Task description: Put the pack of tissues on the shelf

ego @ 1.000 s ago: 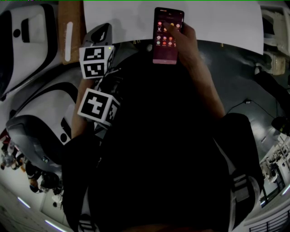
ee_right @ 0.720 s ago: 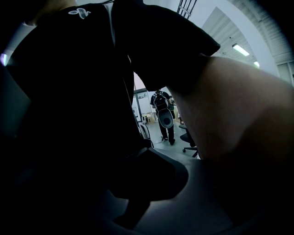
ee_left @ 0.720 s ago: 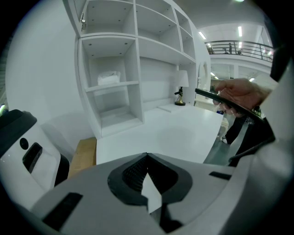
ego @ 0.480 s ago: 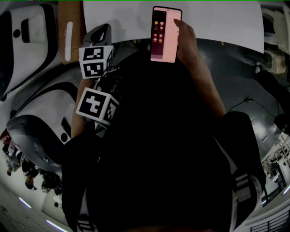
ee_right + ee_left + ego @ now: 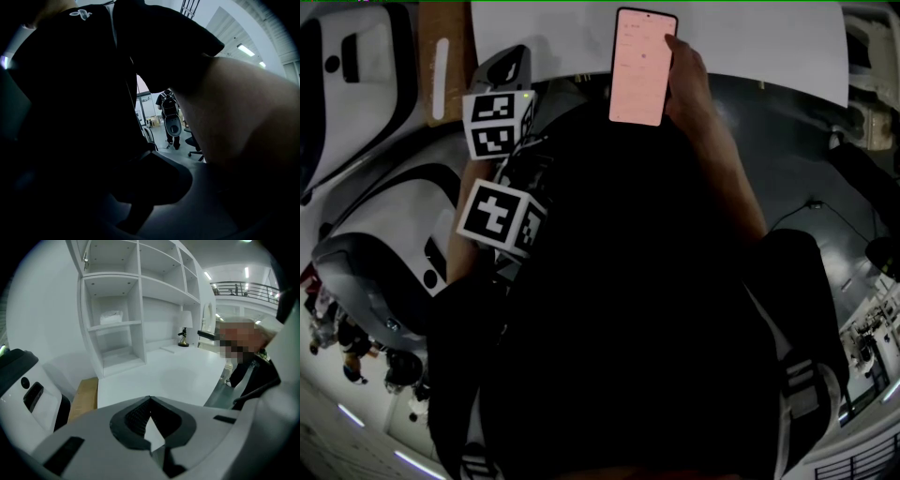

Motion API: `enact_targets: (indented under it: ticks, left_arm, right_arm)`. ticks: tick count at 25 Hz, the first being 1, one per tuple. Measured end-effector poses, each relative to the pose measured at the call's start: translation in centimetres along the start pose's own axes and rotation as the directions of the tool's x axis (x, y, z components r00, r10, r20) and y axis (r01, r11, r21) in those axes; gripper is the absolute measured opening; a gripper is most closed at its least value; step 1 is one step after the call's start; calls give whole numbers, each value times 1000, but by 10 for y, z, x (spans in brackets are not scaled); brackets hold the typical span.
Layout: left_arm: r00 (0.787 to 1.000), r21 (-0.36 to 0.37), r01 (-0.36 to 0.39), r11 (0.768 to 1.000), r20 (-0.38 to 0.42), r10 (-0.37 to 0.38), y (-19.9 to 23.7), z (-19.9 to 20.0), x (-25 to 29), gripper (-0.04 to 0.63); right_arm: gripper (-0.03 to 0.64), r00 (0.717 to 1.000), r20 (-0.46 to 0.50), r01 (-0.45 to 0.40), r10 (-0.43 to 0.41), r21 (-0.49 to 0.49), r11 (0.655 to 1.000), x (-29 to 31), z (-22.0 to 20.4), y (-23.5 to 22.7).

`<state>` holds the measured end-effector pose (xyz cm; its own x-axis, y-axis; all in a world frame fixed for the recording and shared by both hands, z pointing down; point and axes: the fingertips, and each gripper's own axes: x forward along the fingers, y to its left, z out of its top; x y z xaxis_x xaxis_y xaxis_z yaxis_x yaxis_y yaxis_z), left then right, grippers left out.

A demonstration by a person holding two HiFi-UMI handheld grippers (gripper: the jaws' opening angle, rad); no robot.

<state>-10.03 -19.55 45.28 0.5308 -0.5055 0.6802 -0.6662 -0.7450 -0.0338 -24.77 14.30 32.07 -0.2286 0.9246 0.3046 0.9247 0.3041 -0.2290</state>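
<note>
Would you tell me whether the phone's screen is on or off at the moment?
On: in the head view the phone, held up in the person's hand, shows a brightly lit pinkish screen.

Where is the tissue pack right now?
Left gripper view, upper left: the pack of tissues lies in a compartment of the shelf, left of the lamp.

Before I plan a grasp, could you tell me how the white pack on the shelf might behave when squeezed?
The white pack looks soft and rumpled on top, so it would probably squash rather than stay stiff. It lies low and wide on the shelf, so it seems unlikely to roll or tip.
</note>
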Motion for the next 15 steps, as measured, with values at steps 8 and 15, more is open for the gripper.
enact_targets:
  ticks: [8,15]
  left_arm:
    - [1000,15,14,1000,-18,-14,-6,-3,-2,9]
    - [997,65,66,996,-31,-64,-32,10,9,11]
  right_arm:
    - [9,1000,11,28,-28,-10,1000,2,4,-2]
    - [10,994,44,101,-101,-2,995,-5,7,4]
